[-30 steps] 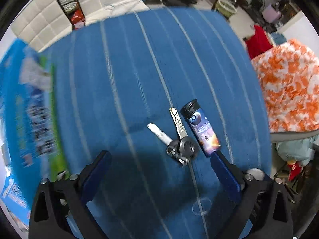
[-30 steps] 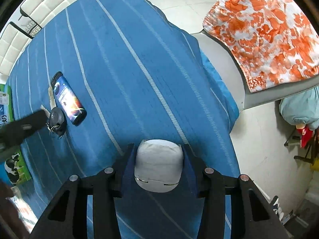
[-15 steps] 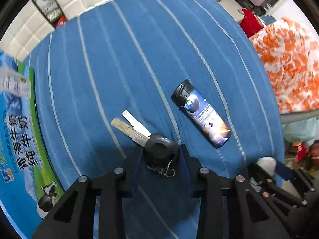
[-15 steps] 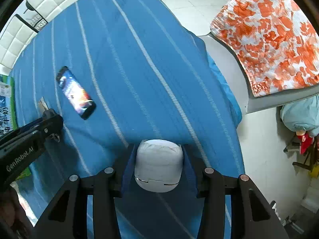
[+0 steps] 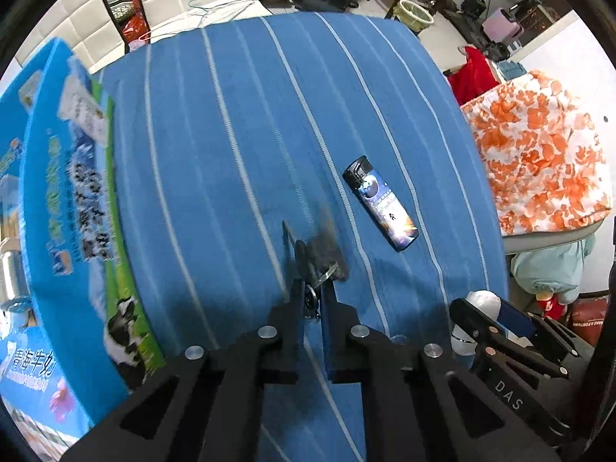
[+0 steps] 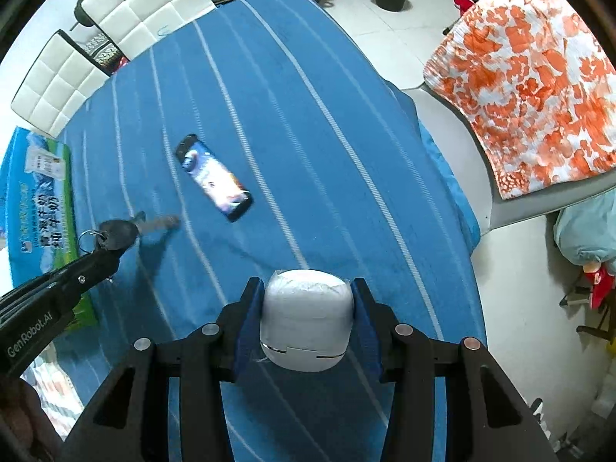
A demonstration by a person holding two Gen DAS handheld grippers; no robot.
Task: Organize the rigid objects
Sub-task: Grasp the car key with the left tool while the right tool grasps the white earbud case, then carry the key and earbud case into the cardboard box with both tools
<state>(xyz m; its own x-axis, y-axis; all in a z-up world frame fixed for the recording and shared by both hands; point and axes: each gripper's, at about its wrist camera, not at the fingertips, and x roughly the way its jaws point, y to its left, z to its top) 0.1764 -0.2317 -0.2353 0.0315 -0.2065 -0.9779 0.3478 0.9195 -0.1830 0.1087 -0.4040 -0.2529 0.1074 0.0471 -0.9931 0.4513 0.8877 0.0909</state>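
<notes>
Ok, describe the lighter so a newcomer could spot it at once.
Look at the blue striped tablecloth. Near its middle the lighter lies flat, alone, untouched by either gripper. It is the slim dark stick with a space print, unlike the round white case or the keys.

The tabletop (image 6: 308, 123) wears a matt blue cloth with thin pale woven stripes. Ahead of the left tool (image 5: 311, 300), the lighter (image 5: 381, 204) looks like glossy printed plastic. The keys (image 5: 315, 258) in this tool are metal, with dull black heads. The right tool (image 6: 308, 323), of matt black plastic, holds a smooth white case (image 6: 306, 319). Left lies a glossy printed carton (image 5: 65, 208).
</notes>
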